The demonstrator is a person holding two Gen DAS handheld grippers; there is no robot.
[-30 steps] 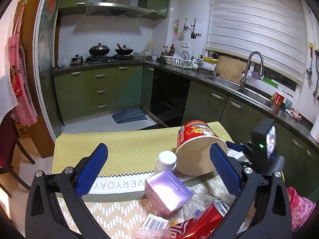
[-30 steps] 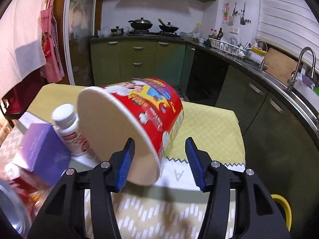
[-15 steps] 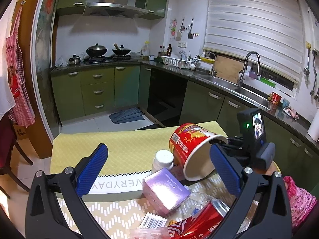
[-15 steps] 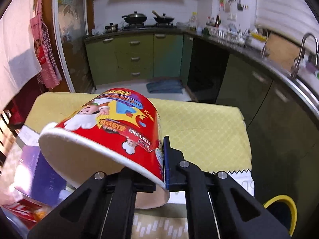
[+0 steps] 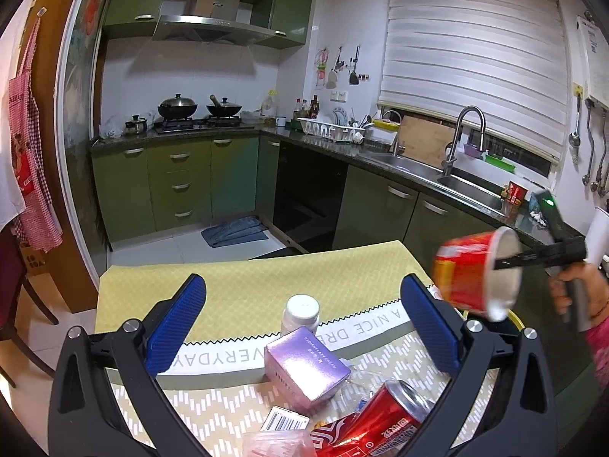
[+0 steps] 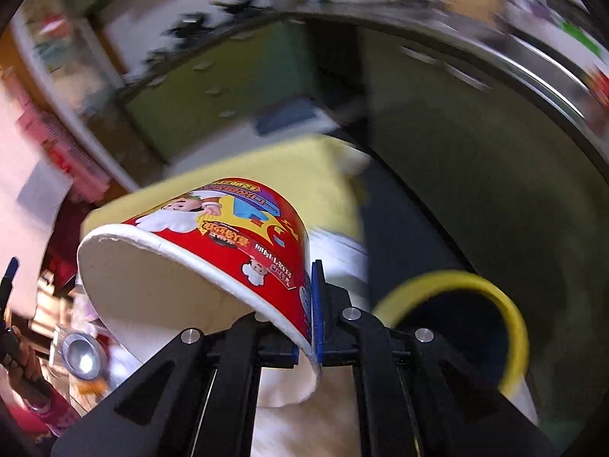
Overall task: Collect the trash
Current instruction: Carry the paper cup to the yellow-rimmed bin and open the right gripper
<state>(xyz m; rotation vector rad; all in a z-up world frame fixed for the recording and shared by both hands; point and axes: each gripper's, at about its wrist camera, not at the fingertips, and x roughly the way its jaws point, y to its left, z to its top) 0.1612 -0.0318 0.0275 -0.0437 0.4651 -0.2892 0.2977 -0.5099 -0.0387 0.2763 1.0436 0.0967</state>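
Note:
A red paper noodle cup (image 6: 213, 251) hangs in the air, its rim wall pinched by my shut right gripper (image 6: 310, 304). In the left wrist view the same cup (image 5: 475, 270) is past the table's right edge, with the right gripper (image 5: 506, 261) held by a hand (image 5: 571, 289). A yellow-rimmed bin (image 6: 456, 327) stands just right of the cup, below it. My left gripper (image 5: 304, 323) is open over the table, above a purple box (image 5: 304, 365), a white bottle (image 5: 300, 312) and a red can (image 5: 377, 419).
The yellow tablecloth (image 5: 236, 285) covers the table. A barcode slip (image 5: 283, 421) and clear plastic wrap (image 5: 274, 443) lie at the near edge. Green kitchen cabinets (image 5: 179, 186) and a sink counter (image 5: 449, 182) stand beyond the table.
The right gripper shut on the cup's rim, lifted it off the table and carried it right, past the table edge toward the yellow-rimmed bin. The left gripper stayed put.

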